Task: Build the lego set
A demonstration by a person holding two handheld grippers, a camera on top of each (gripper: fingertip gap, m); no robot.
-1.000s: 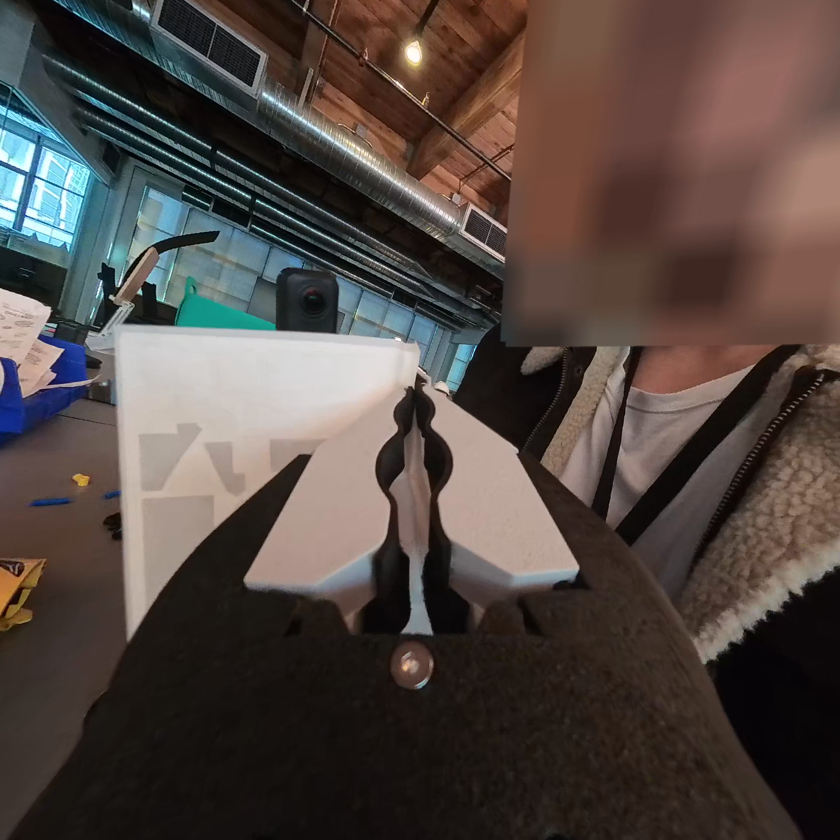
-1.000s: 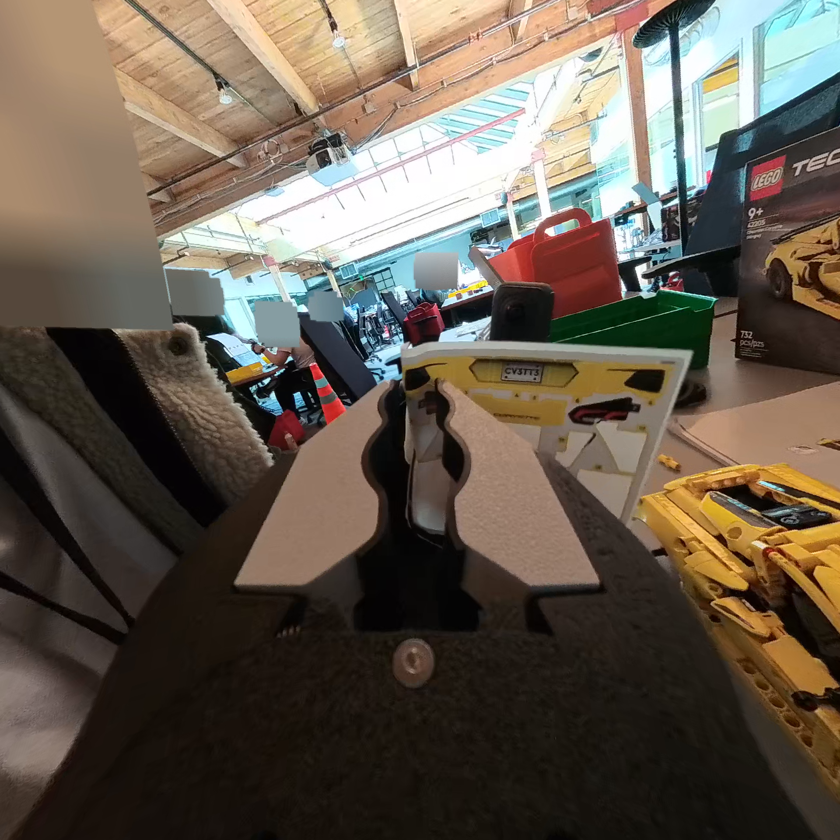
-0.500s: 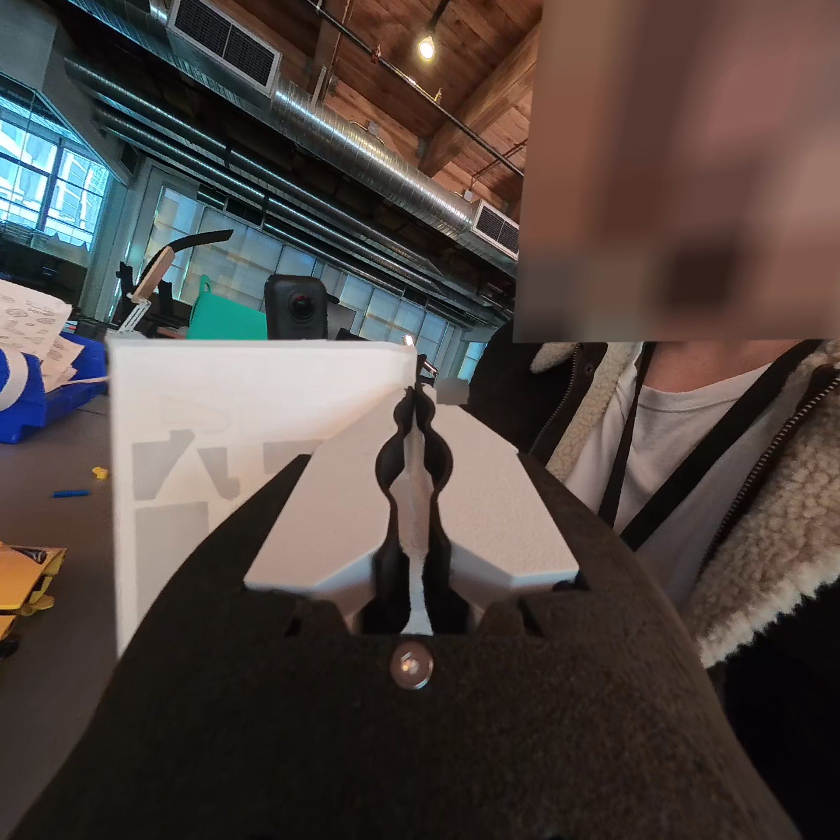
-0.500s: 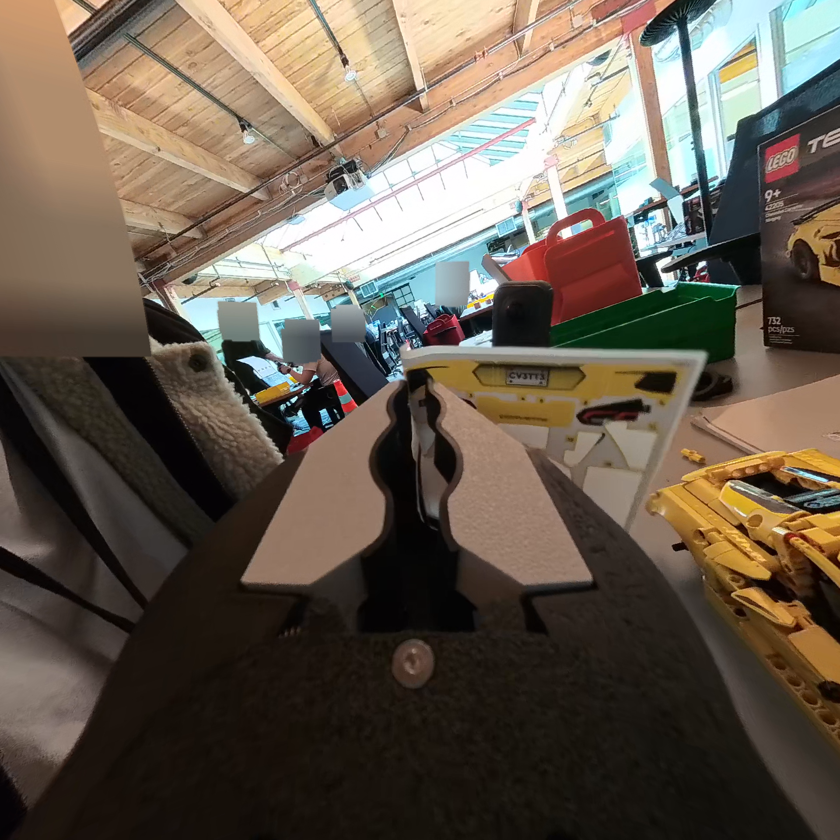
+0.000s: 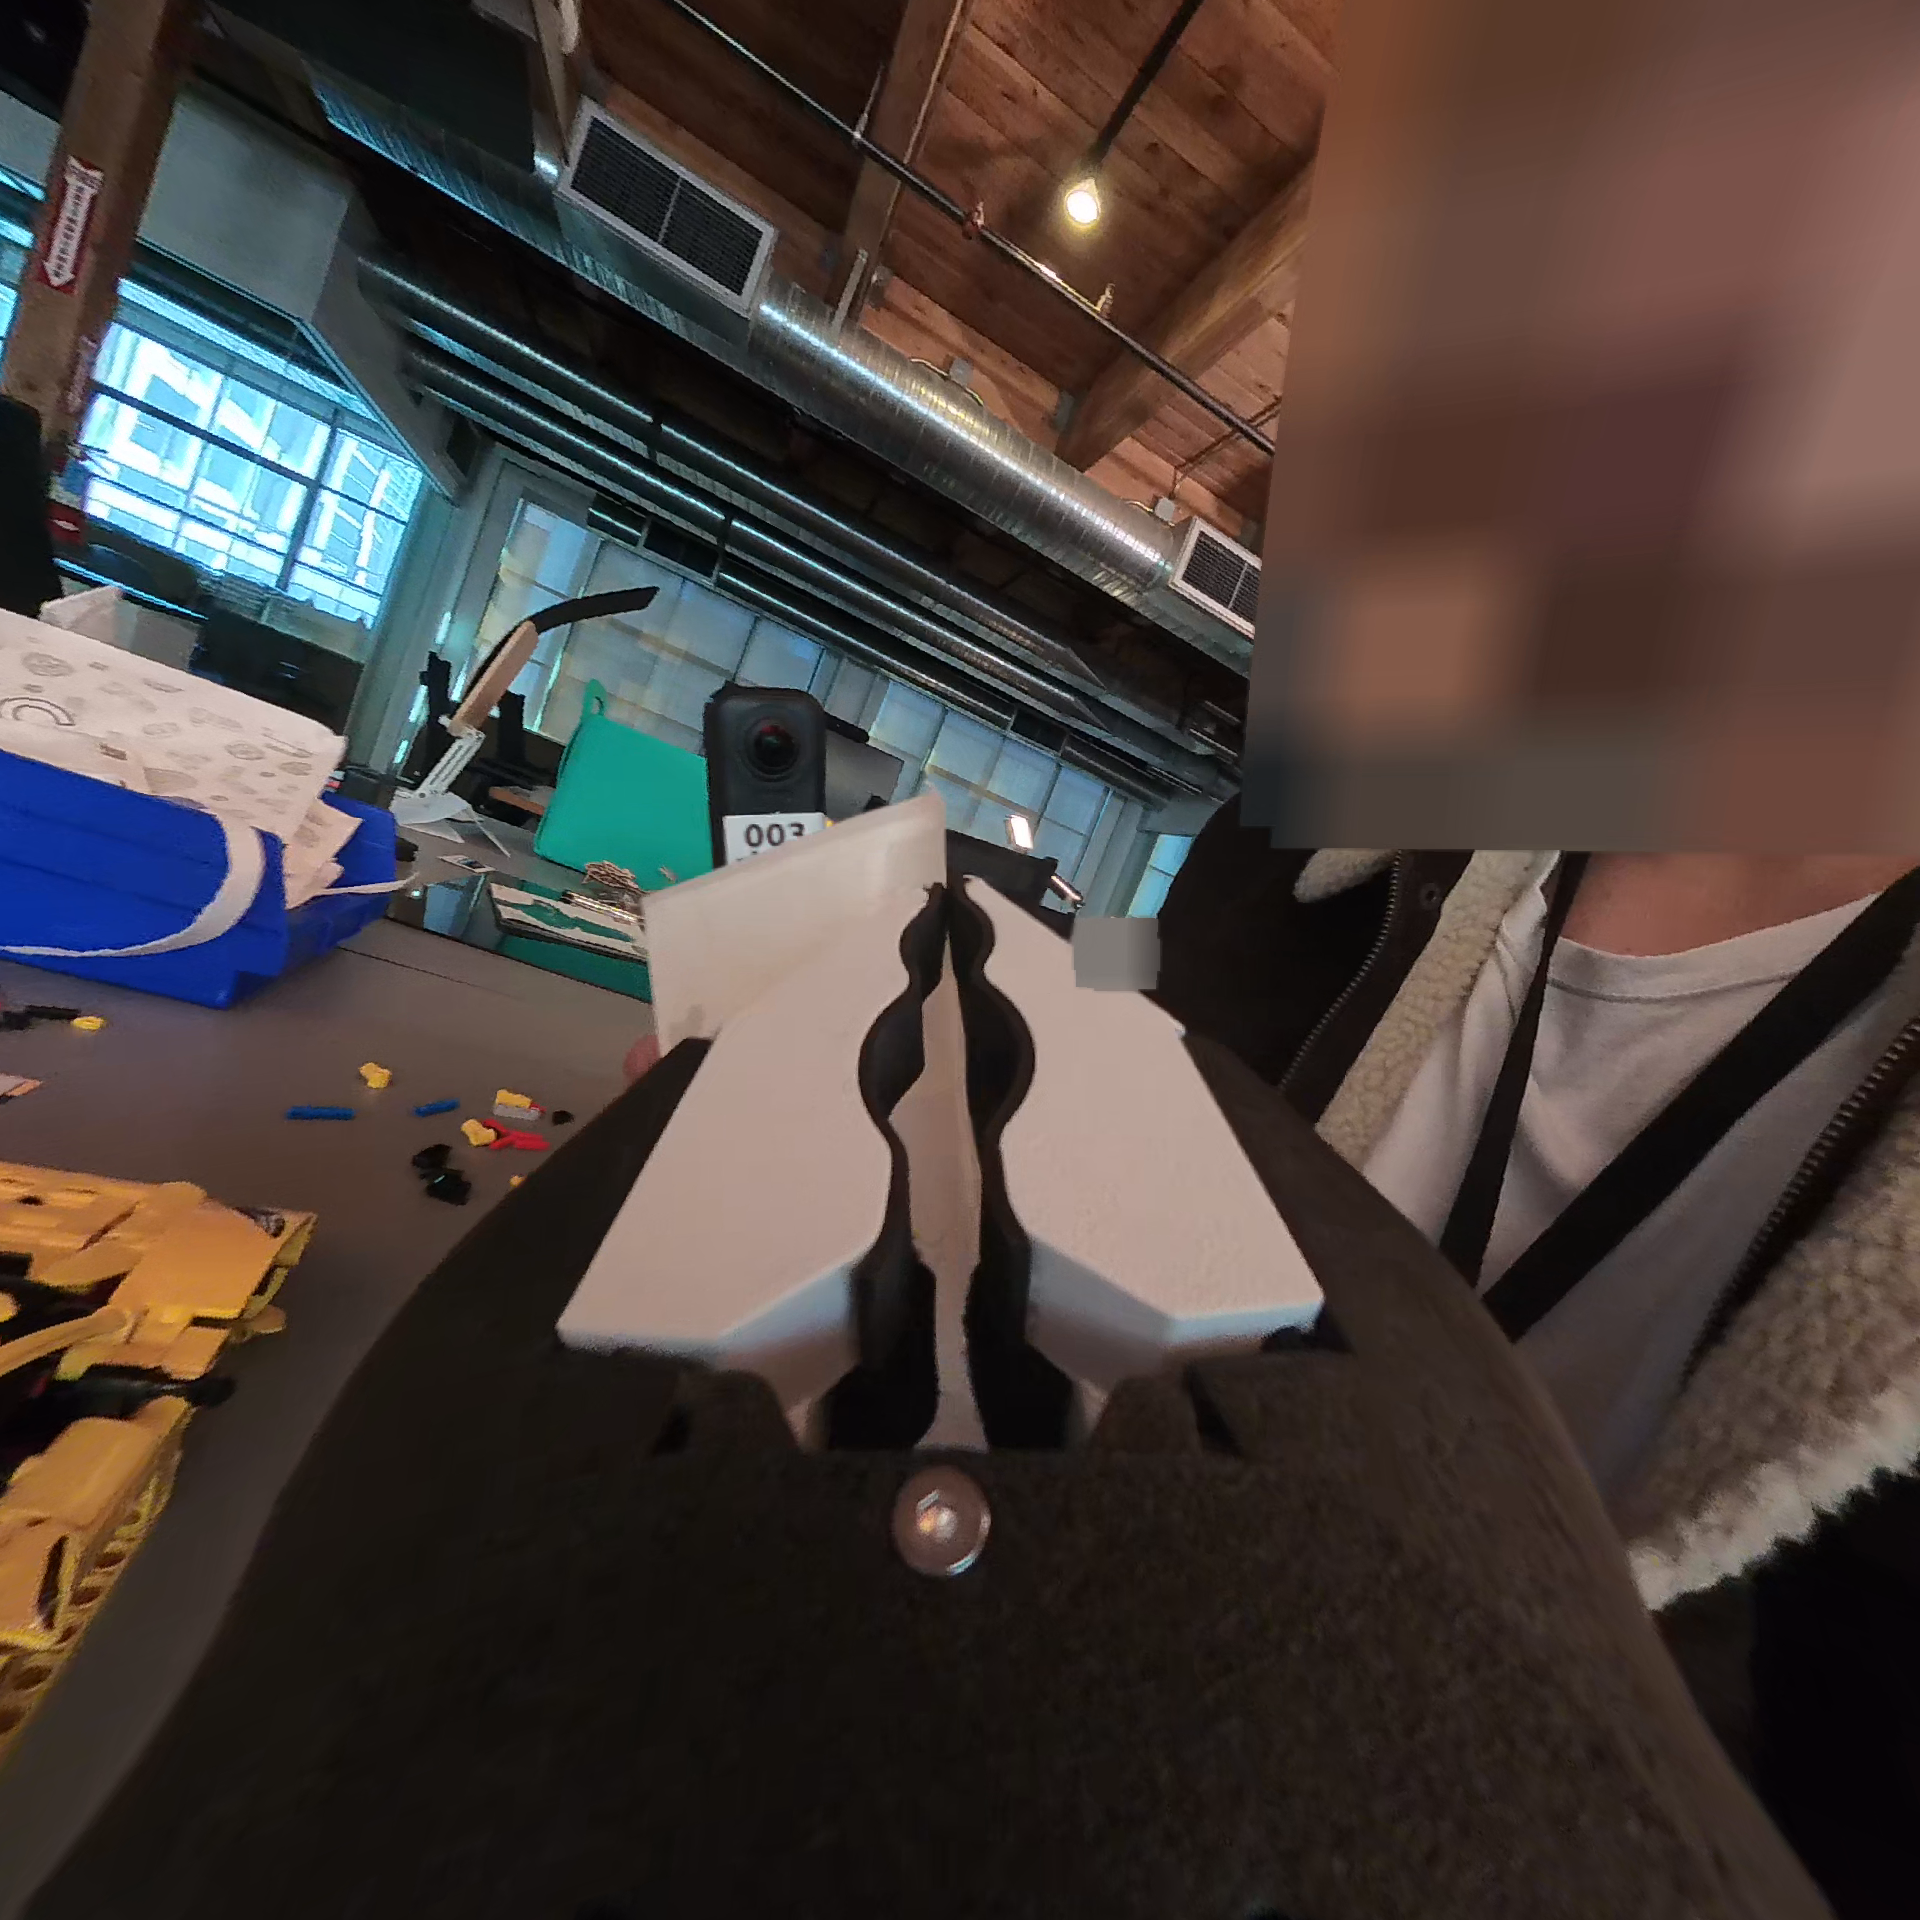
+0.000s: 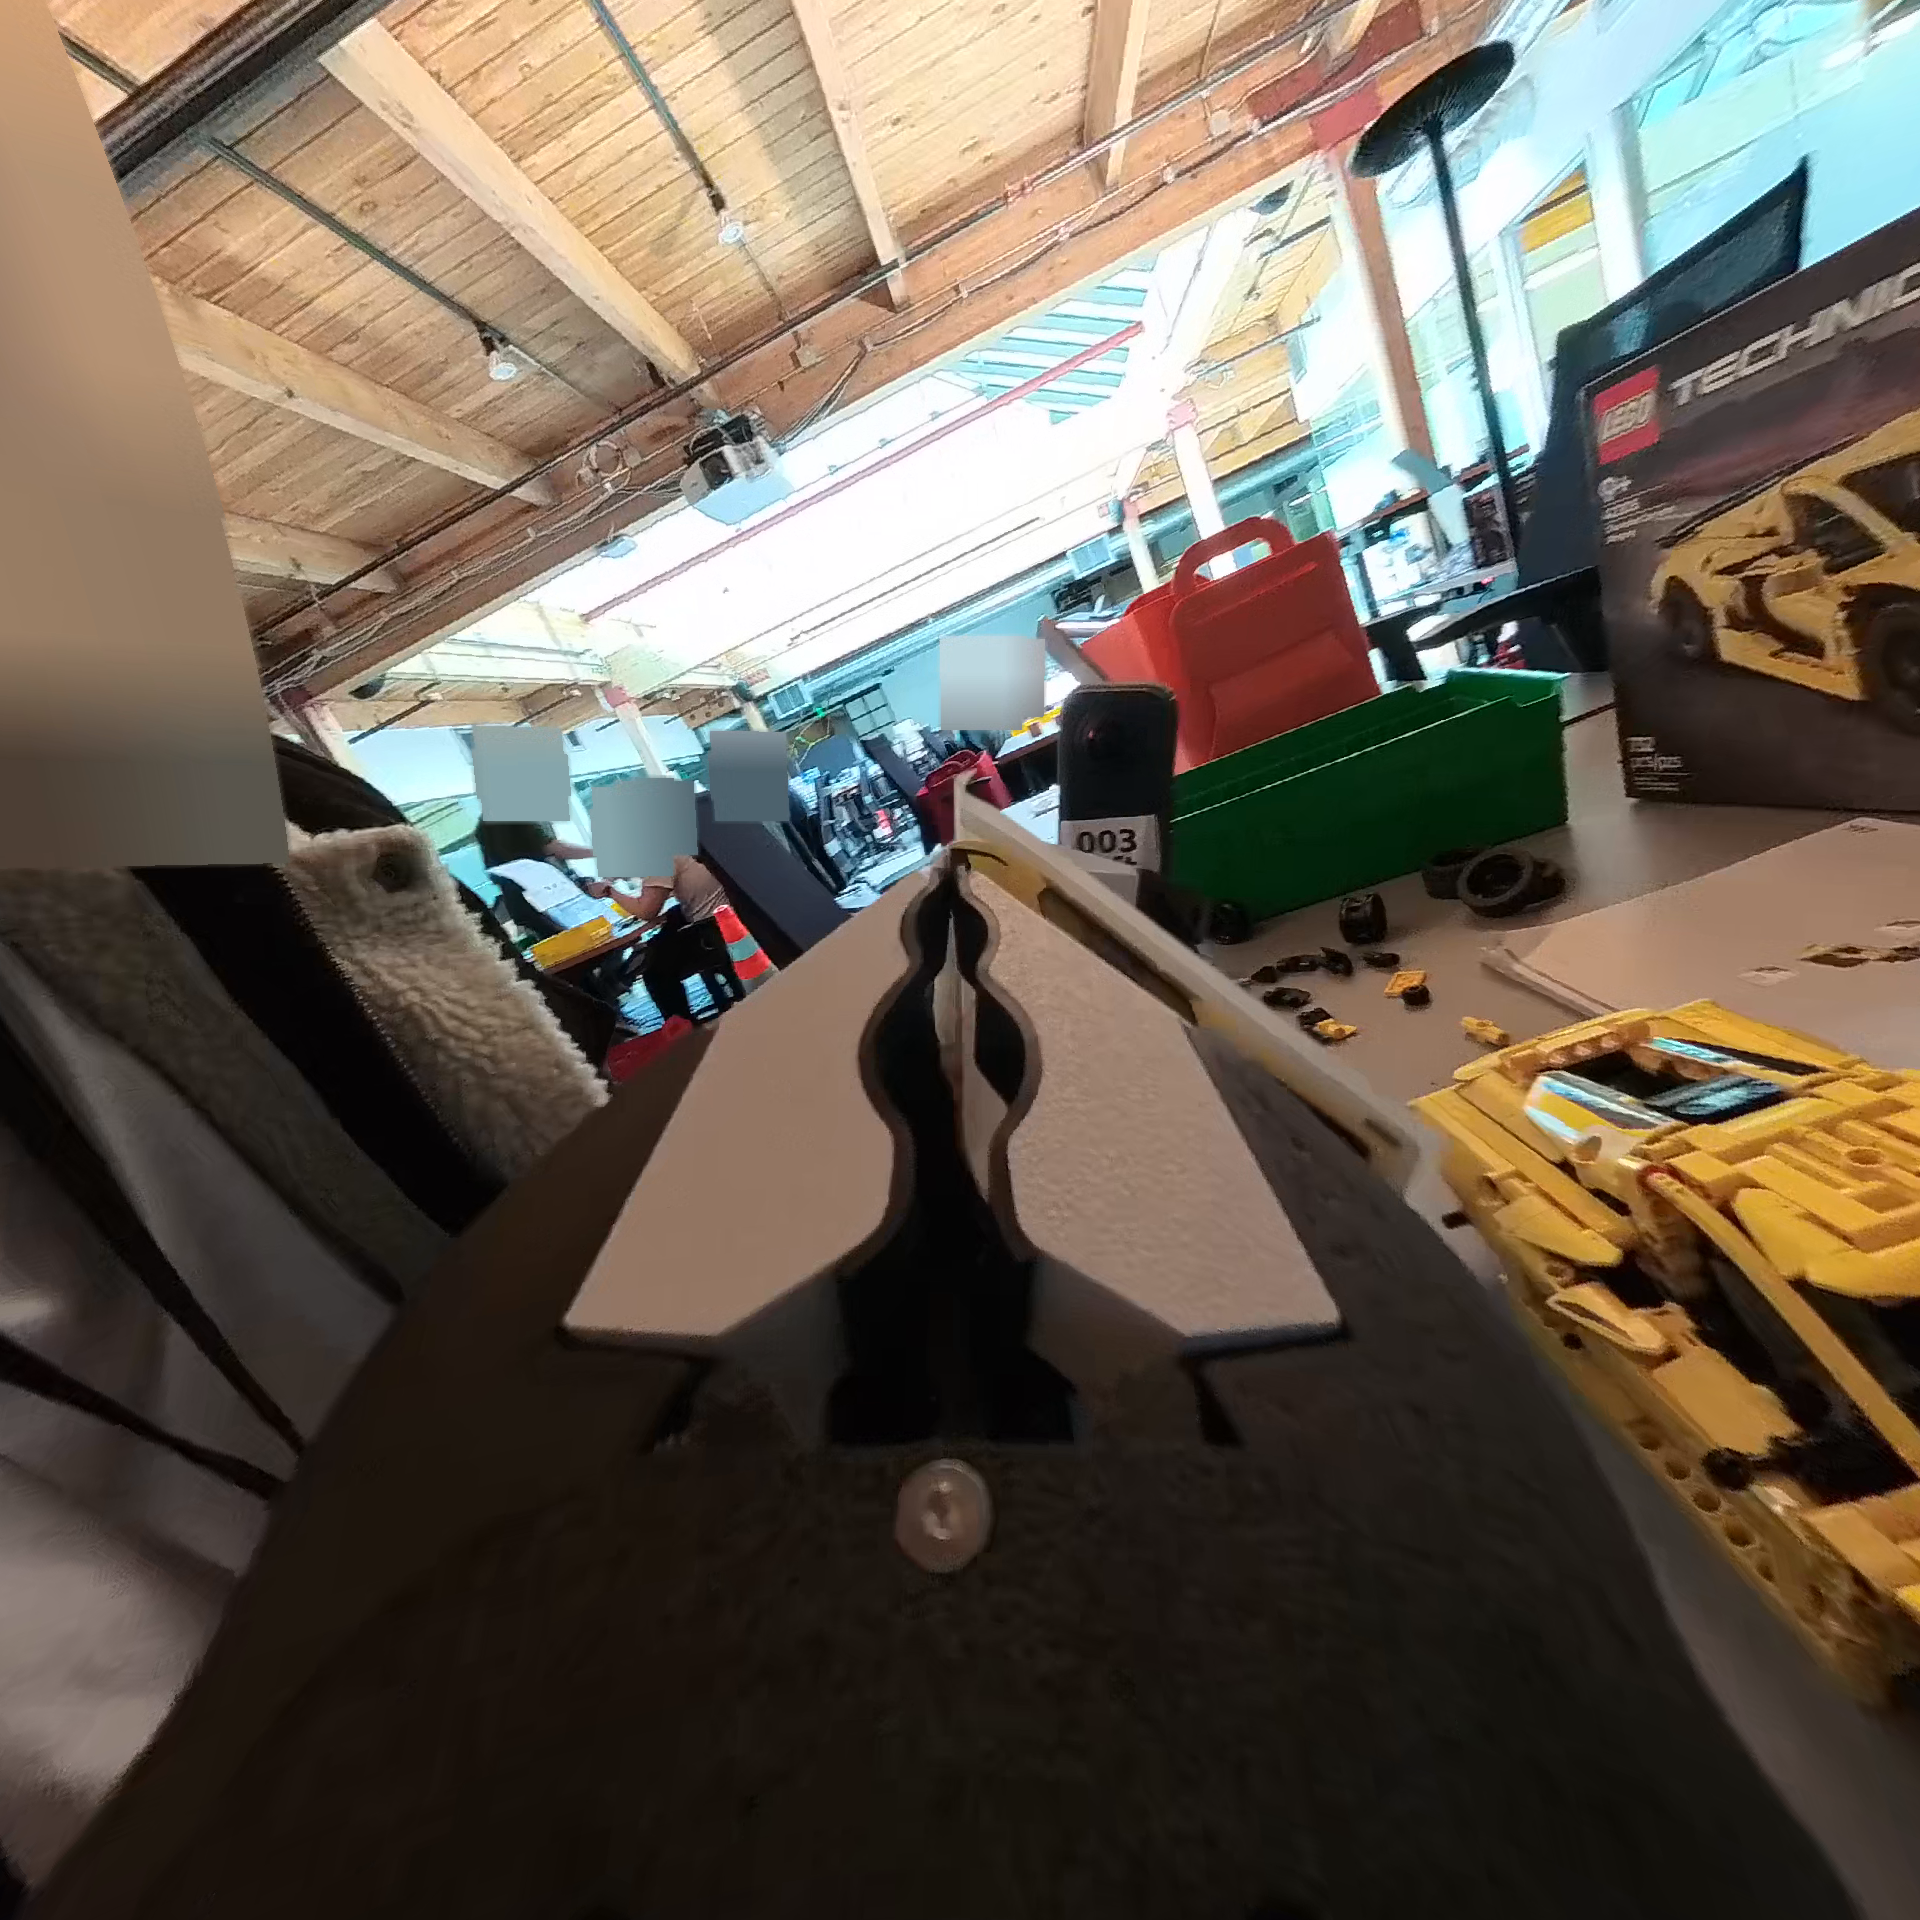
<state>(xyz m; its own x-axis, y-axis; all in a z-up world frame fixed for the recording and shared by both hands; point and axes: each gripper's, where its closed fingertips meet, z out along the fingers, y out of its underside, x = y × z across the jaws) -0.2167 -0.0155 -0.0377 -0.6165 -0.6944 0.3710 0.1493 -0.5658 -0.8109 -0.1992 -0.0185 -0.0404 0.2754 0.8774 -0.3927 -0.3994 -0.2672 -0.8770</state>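
Item, far left of the left wrist view: yellow car model (image 5: 83,1340) is lying on the grey table (image 5: 312,1039), loose small parts (image 5: 488,1122) scattered beside it, blue bin (image 5: 135,883) behind.

Item: left gripper (image 5: 948,914) is pinching shut on the white back of the sticker sheet (image 5: 790,925), held up off the table.

Item: right gripper (image 6: 954,873) is likewise closing tight on the same sheet's printed side (image 6: 1101,935), which is slanting off to the right.

Item, right: green bin (image 6: 1371,779), set box (image 6: 1766,582), instruction booklet (image 6: 1714,935), and the model (image 6: 1714,1247) again.

Risks, as judgement:
- Both grippers are sharing one thin sheet; pulling apart or twisting is likely creasing or tearing it.
- Loosening either grip is risking the sheet dropping onto the model.
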